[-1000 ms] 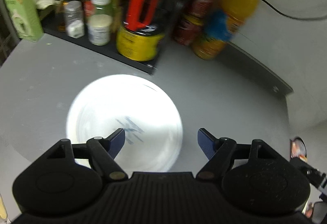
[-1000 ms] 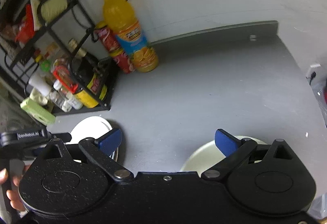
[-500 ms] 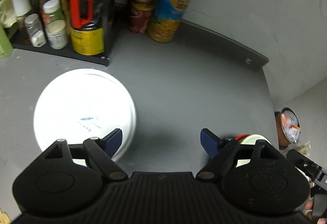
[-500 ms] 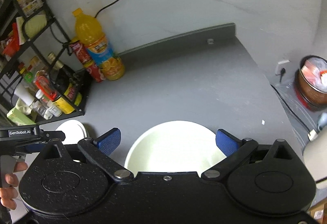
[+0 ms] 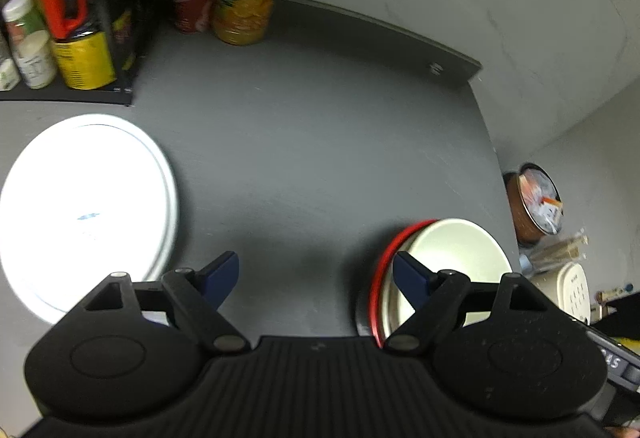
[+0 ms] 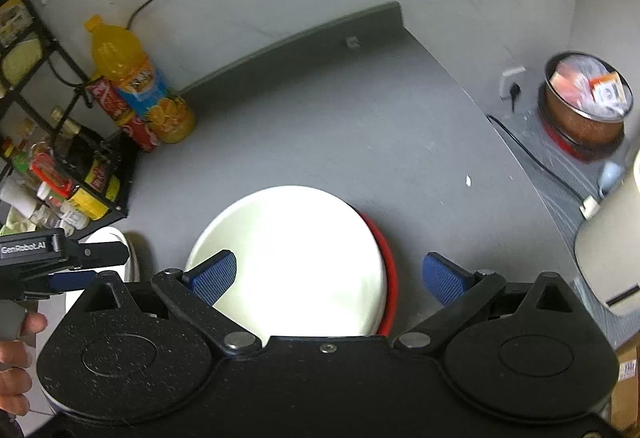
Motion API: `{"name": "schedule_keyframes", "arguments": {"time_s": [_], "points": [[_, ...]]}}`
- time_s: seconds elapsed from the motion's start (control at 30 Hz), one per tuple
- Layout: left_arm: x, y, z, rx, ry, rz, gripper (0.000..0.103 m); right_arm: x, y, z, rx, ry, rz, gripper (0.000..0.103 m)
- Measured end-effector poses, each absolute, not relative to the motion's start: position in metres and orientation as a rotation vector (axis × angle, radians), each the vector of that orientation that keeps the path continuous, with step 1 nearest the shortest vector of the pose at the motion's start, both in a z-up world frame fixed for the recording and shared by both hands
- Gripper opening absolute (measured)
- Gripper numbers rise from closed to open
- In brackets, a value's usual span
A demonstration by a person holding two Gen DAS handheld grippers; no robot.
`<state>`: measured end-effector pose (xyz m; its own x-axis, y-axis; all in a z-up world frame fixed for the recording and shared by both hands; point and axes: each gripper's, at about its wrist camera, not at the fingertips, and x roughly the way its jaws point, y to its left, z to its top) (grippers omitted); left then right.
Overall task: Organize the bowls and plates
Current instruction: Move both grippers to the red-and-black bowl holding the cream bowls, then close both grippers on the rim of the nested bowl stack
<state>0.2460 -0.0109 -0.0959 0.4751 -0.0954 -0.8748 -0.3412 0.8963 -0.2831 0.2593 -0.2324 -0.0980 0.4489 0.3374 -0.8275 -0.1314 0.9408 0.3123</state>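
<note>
Now both pairs of blue-padded fingers are spread wide and nothing is held between them. The left gripper (image 5: 316,276) hangs over bare grey countertop (image 5: 320,158), whereas a second ago its fingers were framed over the white plate (image 5: 86,214); that plate is now seen off to the left, its near rim hidden under the gripper's left finger, and lying flat near the black condiment rack (image 5: 68,94). The right gripper (image 6: 330,276) is poised above a cream plate (image 6: 292,262), with its left pad (image 6: 214,274) over the plate's near-left part and its right pad beyond the rim; a second ago only a sliver of that plate showed at the bottom of the right wrist view. A red rim (image 6: 390,266) is seen peeping out from under the cream plate, so it is judged that a red dish lies beneath it, though its shape cannot be told. The two stacks lie well apart on the counter. From the swing of both views toward the right-hand stack, a gathering of the dishes into one pile is judged to be the step in hand, with no grasp yet made. The orange juice bottle (image 6: 136,78) and red cans (image 6: 120,110) stand at the back wall, clear of the work.
</note>
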Motion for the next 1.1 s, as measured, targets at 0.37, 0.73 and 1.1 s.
{"name": "schedule_keyframes", "arguments": {"time_s": [0.37,0.73,1.1], "points": [[0.27,-0.042,-0.115,-0.394,1.153,0.031,0.083,0.254,-0.245,-0.123,0.265,1.13,0.211,0.1],[0.288,-0.061,-0.144,-0.332,1.247,-0.077,0.082,0.248,-0.239,-0.145,0.306,1.192,0.16,0.083],[0.302,-0.061,-0.176,-0.355,1.336,-0.138,0.067,0.25,-0.237,-0.166,0.364,1.236,0.128,0.058]]}}
